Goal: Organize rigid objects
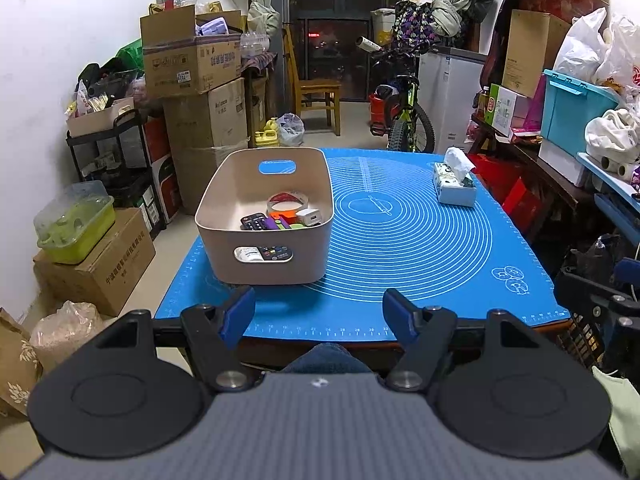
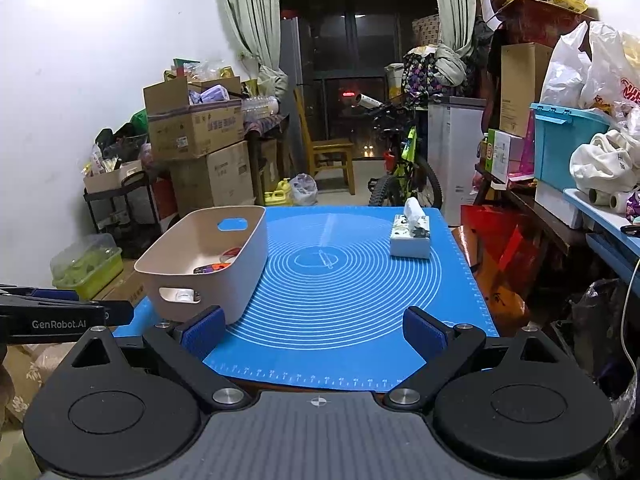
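The left gripper [image 1: 319,315] is being held above the near edge of the table with its blue-padded fingers [image 1: 237,317] spread wide and nothing between them; the right gripper [image 2: 313,331] is being held likewise at the near edge, jaws apart and empty. A beige storage bin [image 1: 224,204] is being kept on the left part of the blue silicone baking mat [image 1: 416,232]; inside it a tape roll [image 1: 288,201], a black remote control [image 1: 254,222], a white charger plug [image 1: 309,217] and some orange and purple pieces are being held together at the bottom. A tissue box [image 1: 454,188] is being left at the far right of the mat, well apart from the bin.
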Available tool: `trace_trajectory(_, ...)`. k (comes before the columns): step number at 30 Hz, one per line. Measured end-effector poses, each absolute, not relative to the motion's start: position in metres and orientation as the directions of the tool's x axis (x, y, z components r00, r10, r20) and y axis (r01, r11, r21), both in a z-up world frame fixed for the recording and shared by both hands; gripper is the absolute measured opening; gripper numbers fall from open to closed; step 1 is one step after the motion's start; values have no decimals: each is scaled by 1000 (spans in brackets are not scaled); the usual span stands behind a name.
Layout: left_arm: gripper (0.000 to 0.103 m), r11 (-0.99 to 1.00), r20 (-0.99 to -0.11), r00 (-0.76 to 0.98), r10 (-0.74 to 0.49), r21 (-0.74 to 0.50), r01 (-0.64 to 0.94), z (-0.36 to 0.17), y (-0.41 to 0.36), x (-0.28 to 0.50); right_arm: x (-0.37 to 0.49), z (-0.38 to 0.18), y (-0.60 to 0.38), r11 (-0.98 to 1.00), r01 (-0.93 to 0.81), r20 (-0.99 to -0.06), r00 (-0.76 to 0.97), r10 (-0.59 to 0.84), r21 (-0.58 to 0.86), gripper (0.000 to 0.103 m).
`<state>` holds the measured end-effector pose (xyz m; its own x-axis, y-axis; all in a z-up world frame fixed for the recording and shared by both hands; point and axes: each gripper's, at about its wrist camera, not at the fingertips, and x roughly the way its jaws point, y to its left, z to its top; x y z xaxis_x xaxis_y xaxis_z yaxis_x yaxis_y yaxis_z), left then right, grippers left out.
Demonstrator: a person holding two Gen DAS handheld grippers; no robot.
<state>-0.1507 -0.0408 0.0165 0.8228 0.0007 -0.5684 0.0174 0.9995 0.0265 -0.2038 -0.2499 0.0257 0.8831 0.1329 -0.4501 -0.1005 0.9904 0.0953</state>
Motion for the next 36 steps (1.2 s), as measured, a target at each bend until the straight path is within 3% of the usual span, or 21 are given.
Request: trace_trajectory(36, 71, 1000, -569, 822, 1, 26, 17, 18, -38, -150, -202, 26, -251, 990, -91, -461, 878, 129, 105, 95)
